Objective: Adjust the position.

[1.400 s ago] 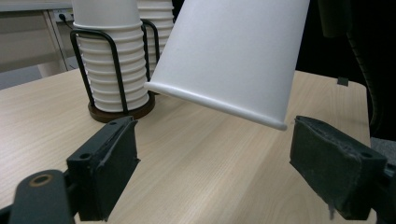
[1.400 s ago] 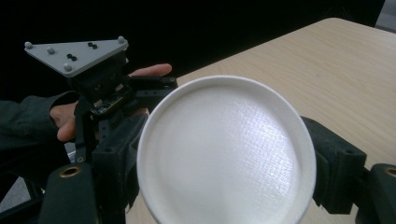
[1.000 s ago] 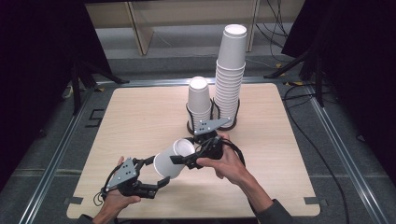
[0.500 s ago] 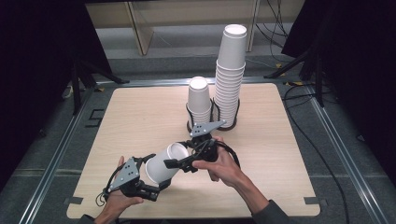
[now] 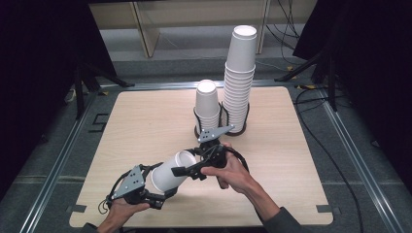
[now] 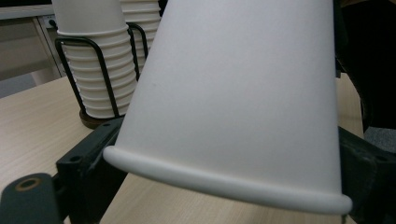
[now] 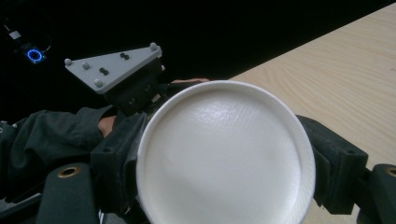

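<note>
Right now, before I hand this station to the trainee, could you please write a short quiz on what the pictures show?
1. True or false: the loose white paper cup stands upright on the wooden table.
2. How many stacks of paper cups stand in the black wire holders? A one, B two, C three.
3. In the high view, which is taller, the left stack or the right stack?

Key:
1. False. It lies on its side between the left gripper and the right gripper. The left gripper's jaws have just been closing, with the cup between them.
2. B.
3. The right stack.
</note>
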`<state>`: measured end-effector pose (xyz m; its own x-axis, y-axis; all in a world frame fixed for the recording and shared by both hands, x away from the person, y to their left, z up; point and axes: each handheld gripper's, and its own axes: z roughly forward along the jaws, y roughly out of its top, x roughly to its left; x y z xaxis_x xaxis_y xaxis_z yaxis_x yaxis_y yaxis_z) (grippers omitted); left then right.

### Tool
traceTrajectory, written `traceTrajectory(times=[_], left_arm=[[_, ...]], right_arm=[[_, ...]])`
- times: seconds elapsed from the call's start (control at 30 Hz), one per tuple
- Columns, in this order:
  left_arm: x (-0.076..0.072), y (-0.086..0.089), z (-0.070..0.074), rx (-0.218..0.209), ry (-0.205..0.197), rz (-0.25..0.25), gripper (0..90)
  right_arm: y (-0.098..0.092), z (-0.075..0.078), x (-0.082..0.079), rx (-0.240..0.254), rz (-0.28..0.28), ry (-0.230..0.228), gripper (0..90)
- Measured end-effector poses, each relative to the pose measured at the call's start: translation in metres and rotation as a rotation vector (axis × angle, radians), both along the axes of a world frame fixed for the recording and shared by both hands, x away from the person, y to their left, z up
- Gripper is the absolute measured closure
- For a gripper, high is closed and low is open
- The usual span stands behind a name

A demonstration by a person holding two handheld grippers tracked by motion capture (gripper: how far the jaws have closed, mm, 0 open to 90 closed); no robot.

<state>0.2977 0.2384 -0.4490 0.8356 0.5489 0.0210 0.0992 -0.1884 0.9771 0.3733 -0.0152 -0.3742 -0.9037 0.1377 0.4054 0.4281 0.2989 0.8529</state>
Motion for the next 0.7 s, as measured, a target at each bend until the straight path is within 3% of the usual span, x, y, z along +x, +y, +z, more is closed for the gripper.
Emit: traceTrajectory(times=[0.27, 0.4, 0.5, 0.53, 0.7], left_arm=[[0.002, 0.001, -0.001, 0.034, 0.01, -0.011, 12.2], [0.002, 0.003, -0.001, 0.069, 0.037, -0.015, 13.1], [0.002, 0.002, -0.002, 0.098, 0.047, -0.023, 13.4], [0.002, 0.0, -0.003, 0.077, 0.053, -0.028, 13.8], [0.0, -0.002, -0.004, 0.134, 0.05, -0.037, 14.1]], right_arm=[[0.001, 0.0, -0.002, -0.049, -0.013, -0.036, 22.8], [-0.002, 0.006, -0.004, -0.115, -0.025, -0.125, 20.2], [-0.004, 0.009, -0.005, -0.151, -0.02, -0.153, 20.2], [-0.006, 0.012, -0.006, -0.183, -0.011, -0.171, 19.4], [-0.007, 0.013, -0.008, -0.229, -0.002, -0.171, 18.6]])
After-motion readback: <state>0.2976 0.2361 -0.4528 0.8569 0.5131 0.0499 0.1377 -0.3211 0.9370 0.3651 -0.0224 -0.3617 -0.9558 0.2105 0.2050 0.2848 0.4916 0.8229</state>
